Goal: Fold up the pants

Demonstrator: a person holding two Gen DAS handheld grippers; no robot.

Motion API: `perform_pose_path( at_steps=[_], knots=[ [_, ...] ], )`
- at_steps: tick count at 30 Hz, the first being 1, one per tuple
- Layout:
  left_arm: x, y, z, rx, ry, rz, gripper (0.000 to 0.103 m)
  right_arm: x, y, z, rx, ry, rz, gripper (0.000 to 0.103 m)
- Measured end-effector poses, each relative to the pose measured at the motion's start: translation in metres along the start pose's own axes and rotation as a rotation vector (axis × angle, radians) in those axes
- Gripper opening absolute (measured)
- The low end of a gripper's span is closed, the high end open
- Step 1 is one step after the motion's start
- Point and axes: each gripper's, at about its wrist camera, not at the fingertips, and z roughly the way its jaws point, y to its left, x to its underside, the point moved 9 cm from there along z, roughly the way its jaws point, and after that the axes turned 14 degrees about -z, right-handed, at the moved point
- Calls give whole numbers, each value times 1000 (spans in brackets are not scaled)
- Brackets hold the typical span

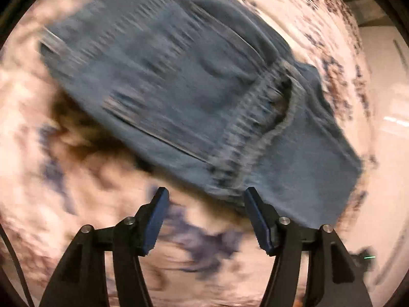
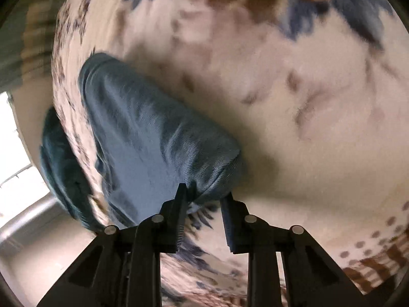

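Blue denim pants (image 1: 194,89) lay folded on a cream bedspread (image 1: 64,192) printed with brown and navy floral shapes. The left wrist view was heavily blurred, but the garment filled its upper and middle area, with a seam and a gathered waistband visible toward its right side.

The left gripper (image 1: 205,220) stood over the near edge of the pants with its jaws spread apart. Only the patterned cover showed in the gap. The right-hand finger (image 1: 258,220) overlapped the lower edge of the denim in that view; whether it touched the cloth could not be told.

In the right wrist view, a rounded folded end of the pants (image 2: 158,138) lay on the cover (image 2: 306,128), left of centre. The right gripper (image 2: 204,197) was positioned at that end, jaws parted, with no cloth pinched between the pads. The left-hand finger (image 2: 179,209) sat against or just beside the denim edge; contact could not be confirmed.

A darker teal fabric item (image 2: 58,168) hung off the bed edge at the left, apart from the pants. Pale floor (image 2: 38,255) showed beyond it.
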Motion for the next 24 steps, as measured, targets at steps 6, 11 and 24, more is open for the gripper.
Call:
perform_pose_path(
  at_steps=[6, 11, 24],
  knots=[
    [-46, 58, -16, -147, -129, 4, 91, -3, 79, -4, 432, -30, -501, 100],
    [-85, 95, -15, -66, -127, -115, 97, -3, 135, 13, 538, -74, -645, 100],
    [-150, 137, 18, 368, -45, -591, 97, 9, 182, 63, 558, -53, -724, 100]
  ],
)
